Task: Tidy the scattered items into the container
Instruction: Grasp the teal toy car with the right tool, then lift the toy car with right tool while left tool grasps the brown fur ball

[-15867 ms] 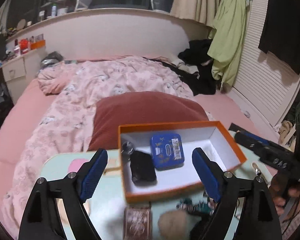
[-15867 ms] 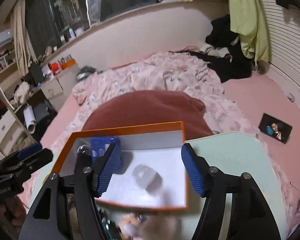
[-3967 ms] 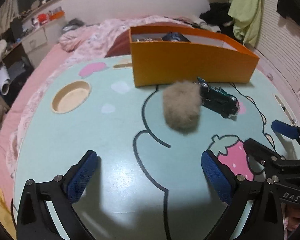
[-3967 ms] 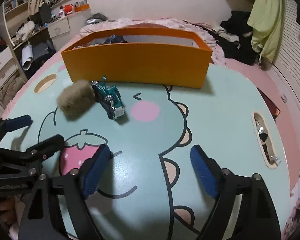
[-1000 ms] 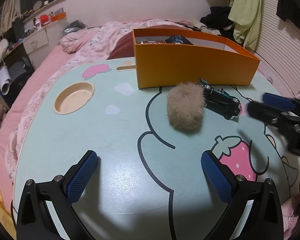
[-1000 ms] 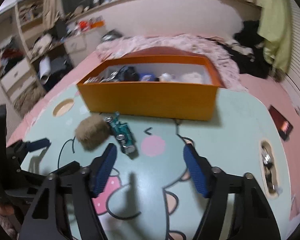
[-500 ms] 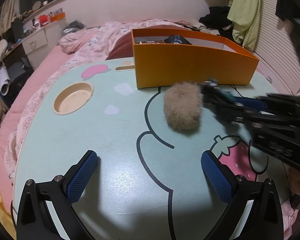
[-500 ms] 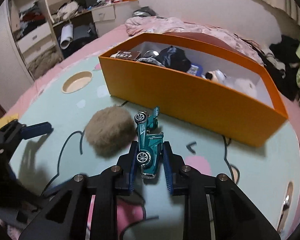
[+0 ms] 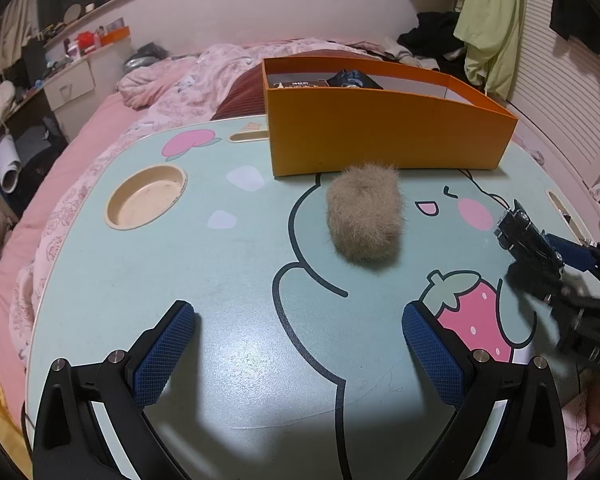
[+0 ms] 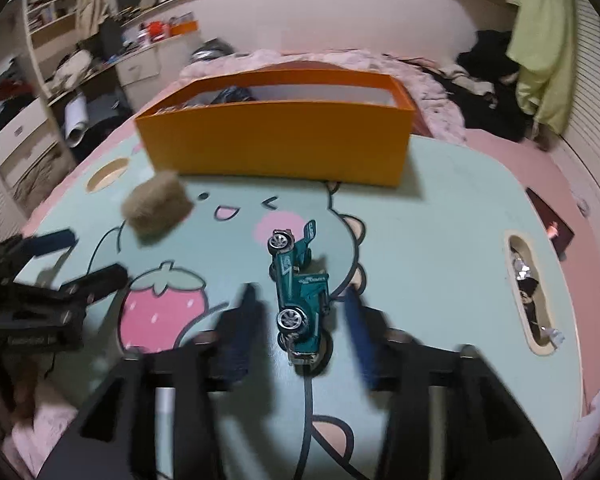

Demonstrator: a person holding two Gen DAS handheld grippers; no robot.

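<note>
A mint cartoon-print desk [image 9: 220, 320] stands over a pink bed [image 9: 112, 120], with an orange box [image 9: 380, 136] at its far edge, already holding some things. A fur ball [image 9: 364, 216] lies just in front of the box. The left gripper [image 9: 298, 352] hovers with fingers wide apart, nothing between them. The right gripper [image 10: 300, 336] is opening; the teal car [image 10: 300, 296] sits tilted between its blurred fingers, clear of both pads.
</note>
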